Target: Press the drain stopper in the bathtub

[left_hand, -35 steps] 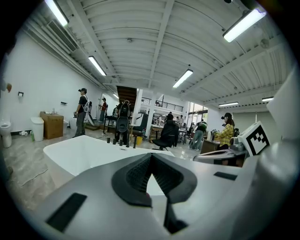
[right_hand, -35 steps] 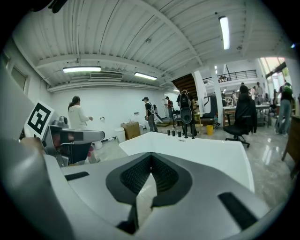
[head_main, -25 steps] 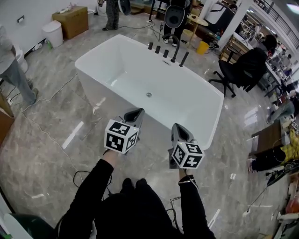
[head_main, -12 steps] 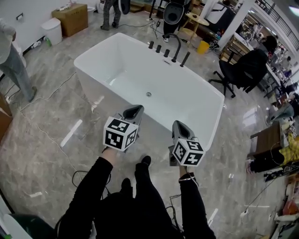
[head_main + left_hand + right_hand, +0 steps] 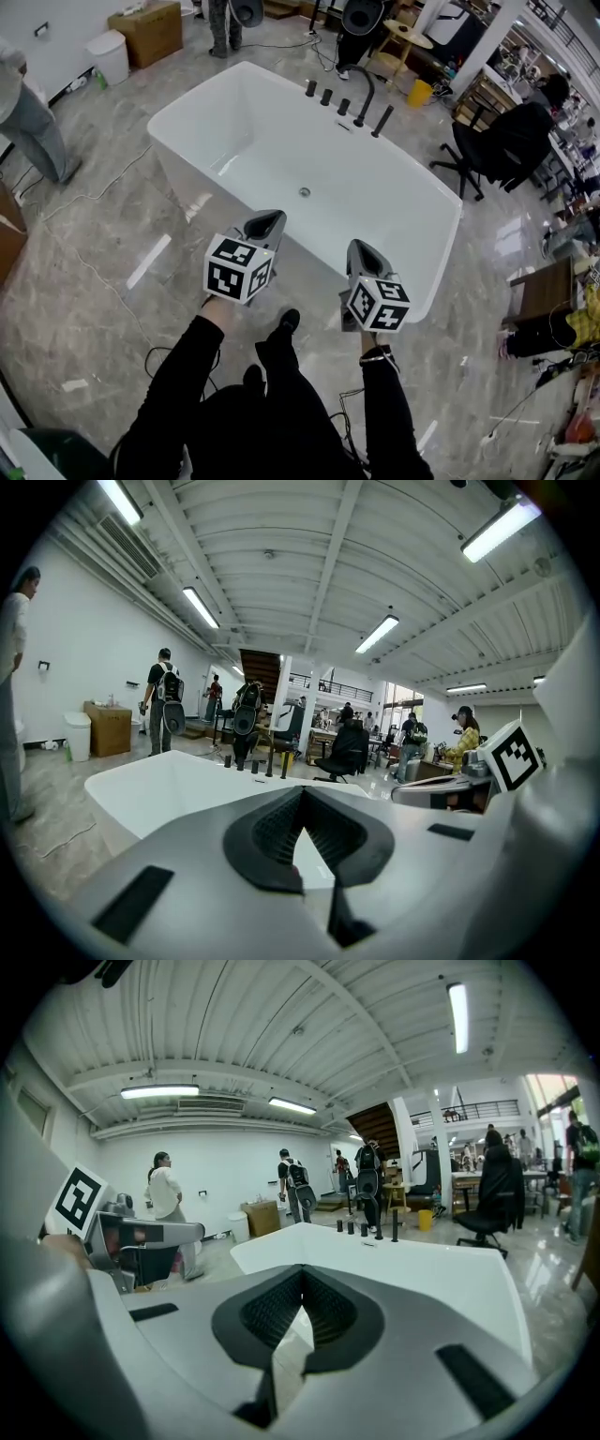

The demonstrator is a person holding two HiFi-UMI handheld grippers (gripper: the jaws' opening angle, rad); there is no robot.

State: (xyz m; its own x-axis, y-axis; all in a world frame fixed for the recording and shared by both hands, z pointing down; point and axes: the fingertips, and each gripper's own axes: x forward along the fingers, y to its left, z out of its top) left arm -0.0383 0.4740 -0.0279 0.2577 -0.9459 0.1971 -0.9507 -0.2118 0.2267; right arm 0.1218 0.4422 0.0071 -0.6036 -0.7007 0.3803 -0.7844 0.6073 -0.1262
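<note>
**Desk:** Where is the drain stopper?

**Me:** The drain stopper (image 5: pixel 304 192) is a small round metal disc on the bottom of the white bathtub (image 5: pixel 195 93). It lies ahead of the left gripper (image 5: pixel 267 223), a little to that gripper's right, and well apart from it. From the right gripper (image 5: pixel 364 251) it lies ahead and to the left, farther off.

**Desk:** What are the grippers doing?

**Me:** I read both as closed with nothing in them. In the left gripper view the ribbed black pads meet at their tips, and only the tub's white wall shows through the slit below. The right gripper view shows the same thing: tips together and nothing between them. Both grippers are held outside the tub on its near side, with the marker cubes towards me.

**Desk:** What else is around them?

**Me:** Past the stopper, on the tub's far rim, I see a curved black faucet (image 5: pixel 364 93) with black knobs (image 5: pixel 326 96) just left of it. Beyond that rim is a yellow bucket (image 5: pixel 419 92). A black office chair (image 5: pixel 511 141) stands far ahead and to the right of the right gripper. Far ahead and to the left of the left gripper are a white bin (image 5: pixel 110 56) and a cardboard box (image 5: pixel 148 28) by the wall. The grey marble floor (image 5: pixel 84 253) lies under both grippers, and a person's legs (image 5: pixel 33 127) show at its left edge.
</note>
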